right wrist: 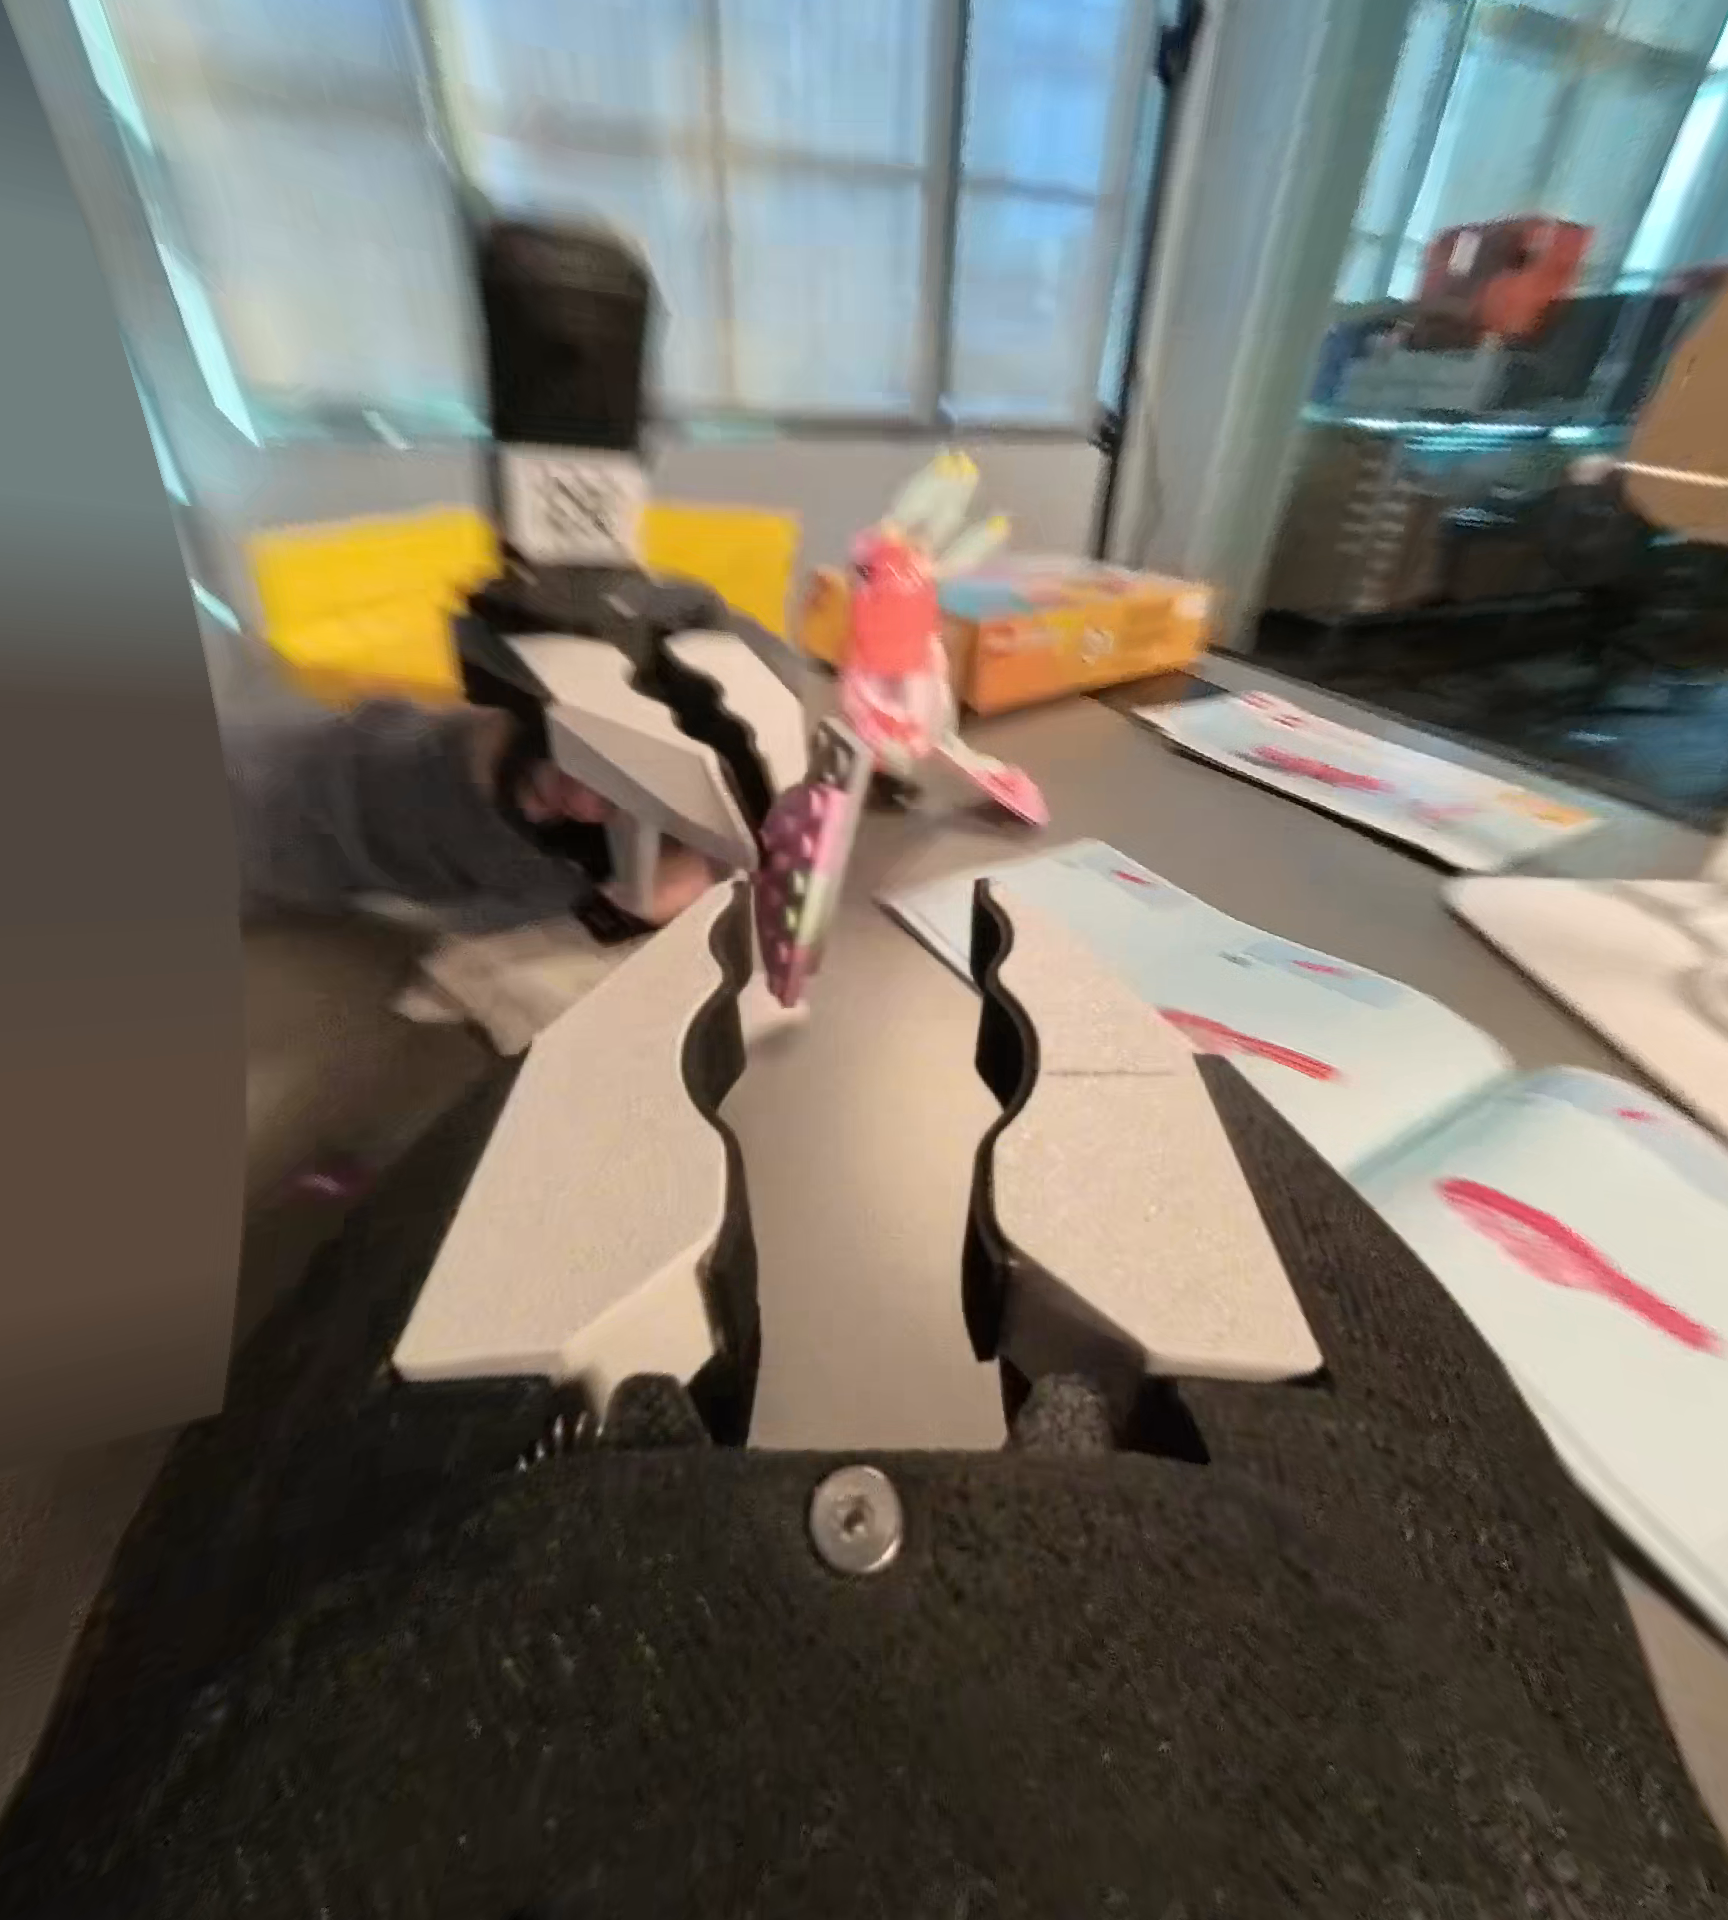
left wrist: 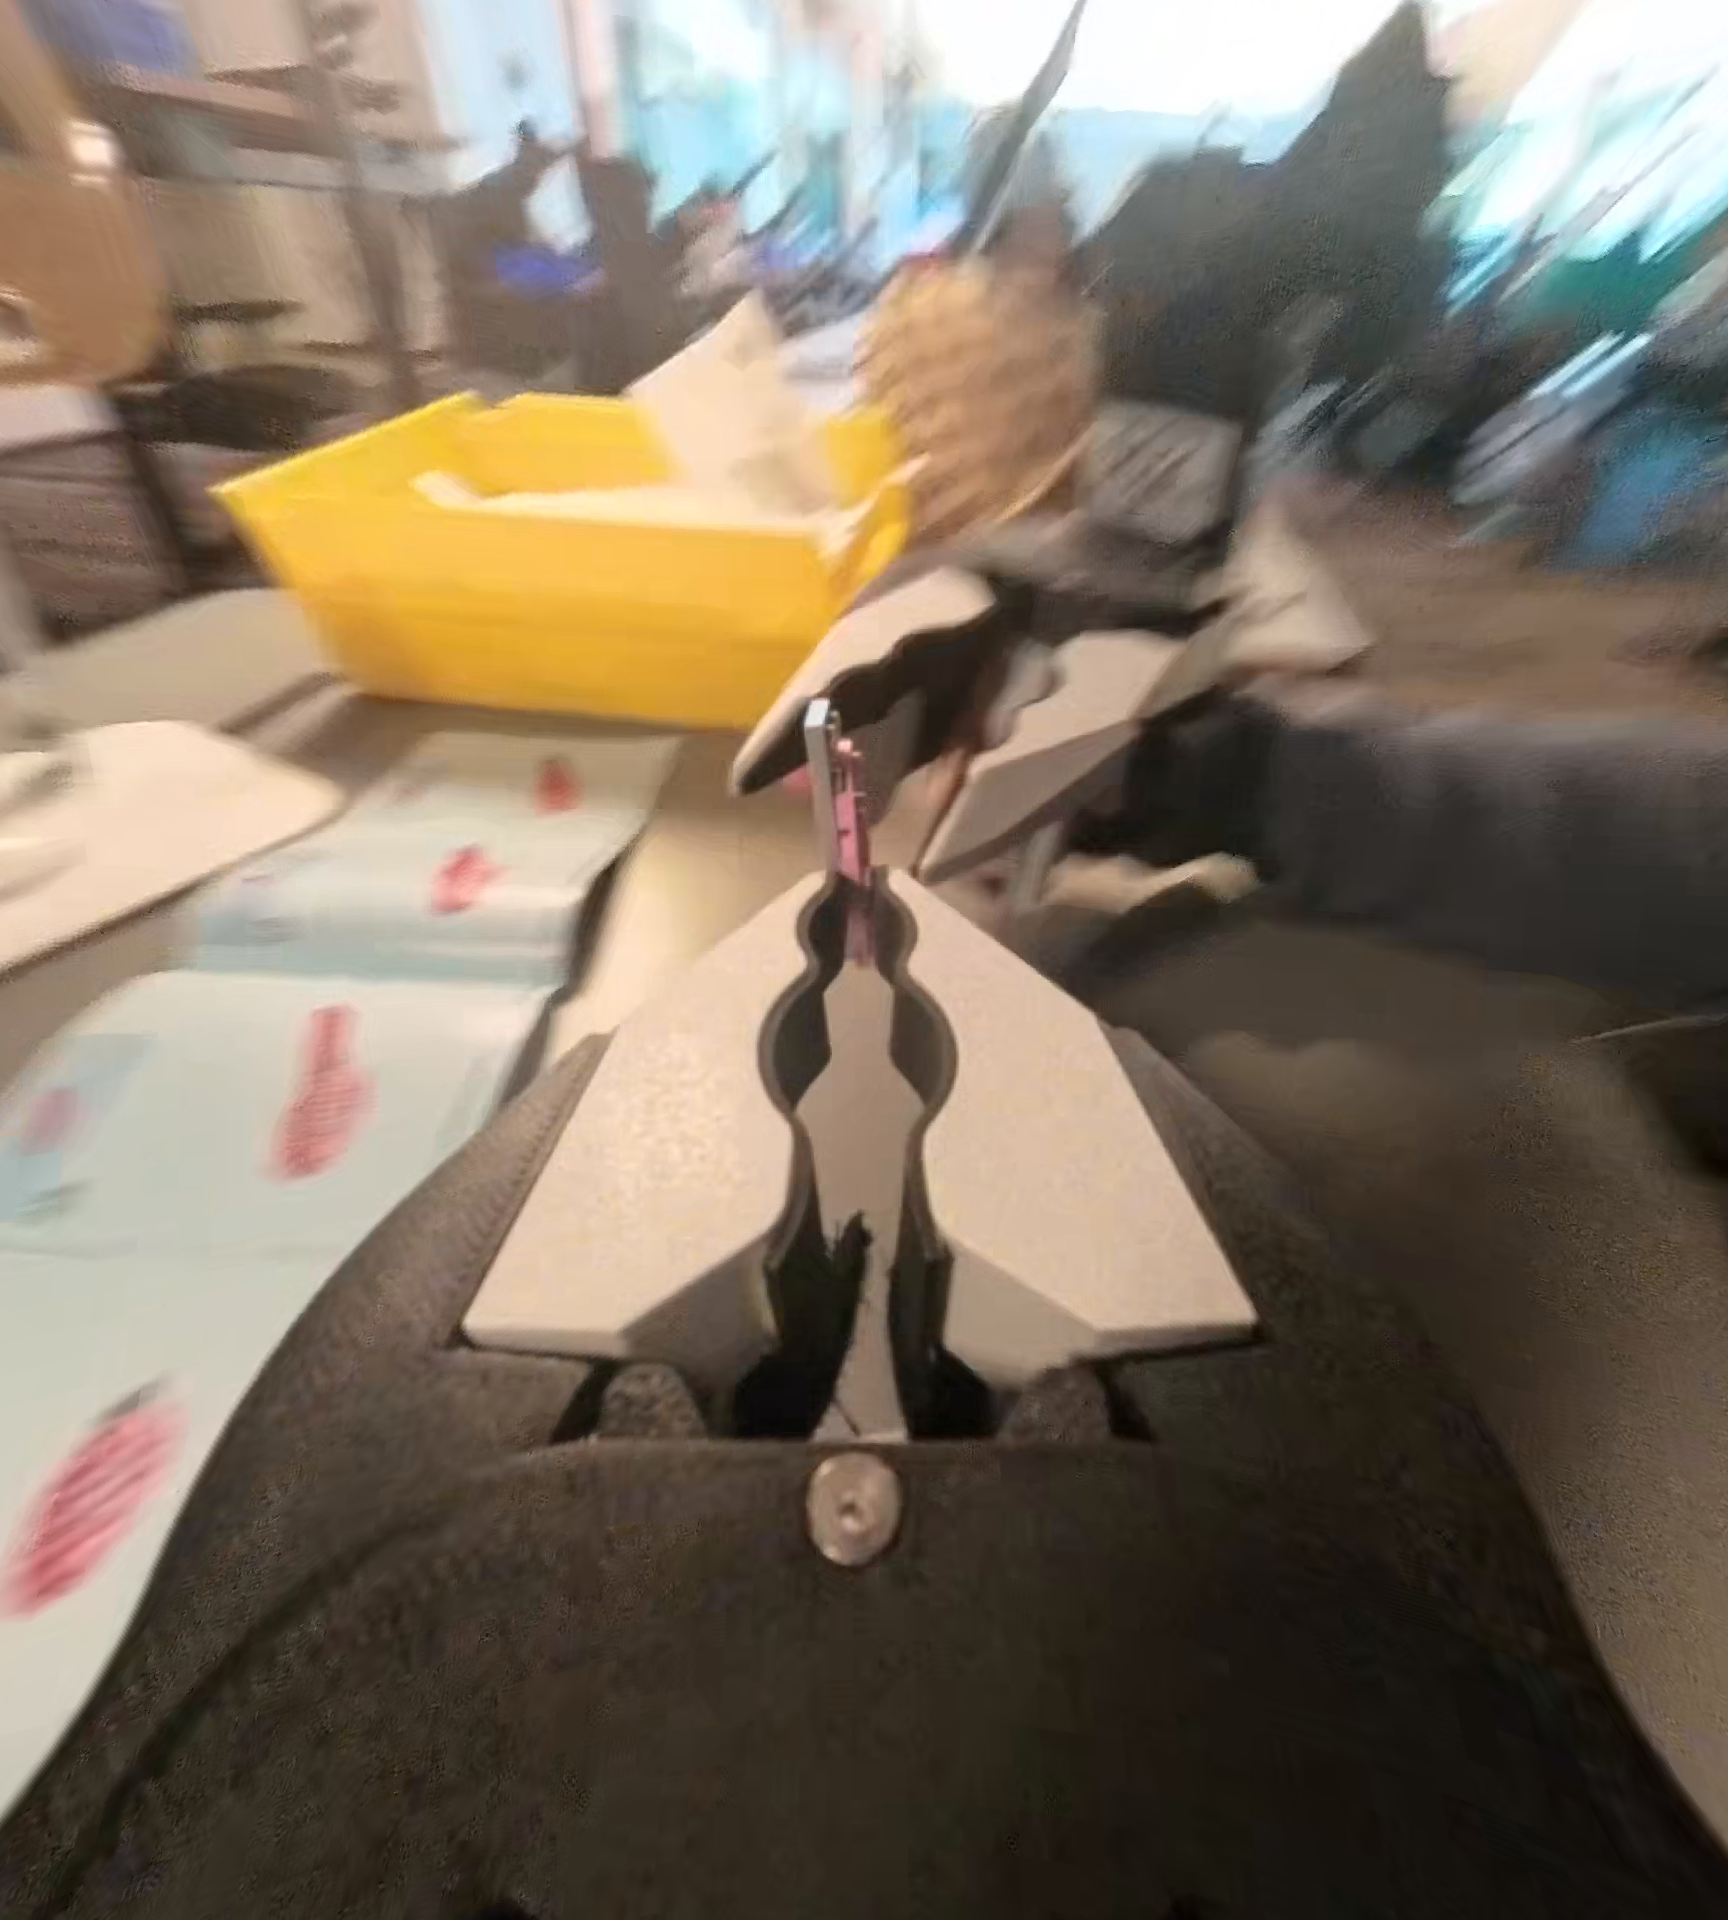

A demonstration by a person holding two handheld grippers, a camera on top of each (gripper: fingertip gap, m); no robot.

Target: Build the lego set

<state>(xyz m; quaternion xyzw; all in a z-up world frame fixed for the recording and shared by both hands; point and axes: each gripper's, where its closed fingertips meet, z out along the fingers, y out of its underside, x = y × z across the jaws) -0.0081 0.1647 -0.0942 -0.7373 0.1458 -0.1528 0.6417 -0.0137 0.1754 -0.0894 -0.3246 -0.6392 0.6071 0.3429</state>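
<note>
While your left gripper [left wrist: 855, 894] clamps the thin pink-and-purple piece [right wrist: 803, 883] edge-on, presumably for presentation, your right gripper [right wrist: 855, 914] stands apart beside it.

Clutter on a grey table [right wrist: 1203, 821]
A yellow bin [left wrist: 569, 592] sits at eleven o'clock, an orange box [right wrist: 1078, 634] at one, pale-blue printed sheets [right wrist: 1359, 997] at three beside windows [right wrist: 839, 208].

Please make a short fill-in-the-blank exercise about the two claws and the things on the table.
1. The left claw is shut on a thin ____ and pink toy piece.
2. The right claw stands ____, gripping nothing.
3. The bin behind the left claw is ____.
4. The pale blue sheets bear ____ marks.

Missing words: purple; open; yellow; red
</note>
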